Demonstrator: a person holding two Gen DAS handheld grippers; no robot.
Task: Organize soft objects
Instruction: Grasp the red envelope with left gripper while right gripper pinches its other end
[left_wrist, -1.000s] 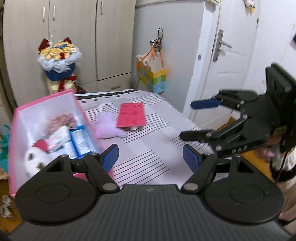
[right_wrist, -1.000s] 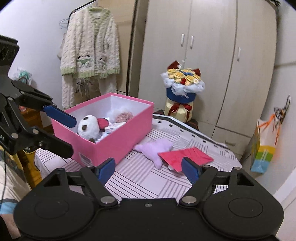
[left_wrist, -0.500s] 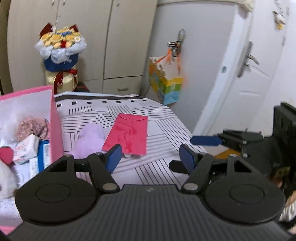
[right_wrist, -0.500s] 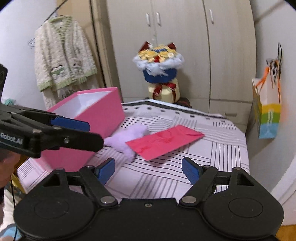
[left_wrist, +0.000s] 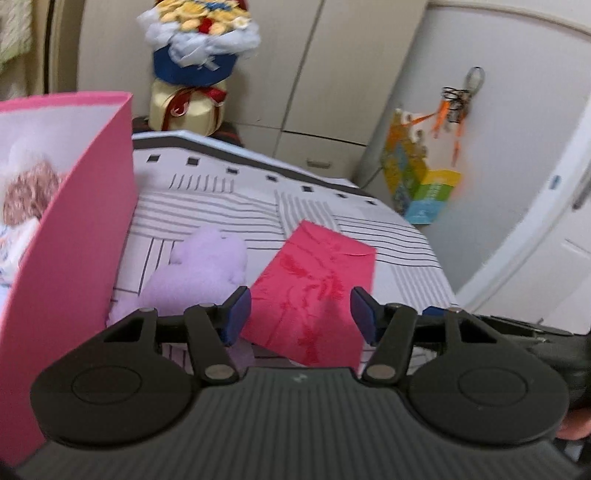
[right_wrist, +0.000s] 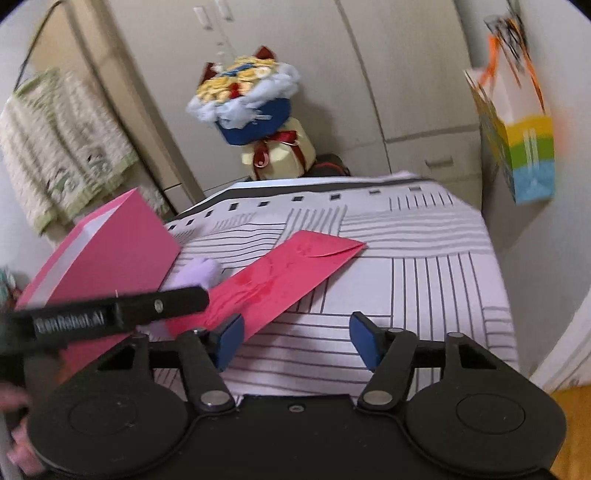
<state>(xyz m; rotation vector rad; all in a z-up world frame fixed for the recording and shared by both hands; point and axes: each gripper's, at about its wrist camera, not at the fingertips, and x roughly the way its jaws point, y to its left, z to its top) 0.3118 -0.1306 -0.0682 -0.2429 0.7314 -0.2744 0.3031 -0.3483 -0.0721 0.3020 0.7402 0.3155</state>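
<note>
Two grippers hang spread and empty over the striped bedspread (left_wrist: 221, 206): the left gripper (left_wrist: 300, 314) above a flat red paper envelope (left_wrist: 314, 284), a lilac plush toy (left_wrist: 199, 273) lying between that and the pink cardboard box (left_wrist: 74, 236); the right gripper (right_wrist: 295, 341) beside them.

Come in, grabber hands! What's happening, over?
Left gripper open, empty. Right gripper open, empty. Purple plush beside pink box. Red envelope overlaps plush.

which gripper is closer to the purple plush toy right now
Left. The left gripper hangs open just short of the purple plush toy, its left fingertip right beside it. The right gripper is open further right, past the red envelope.
</note>
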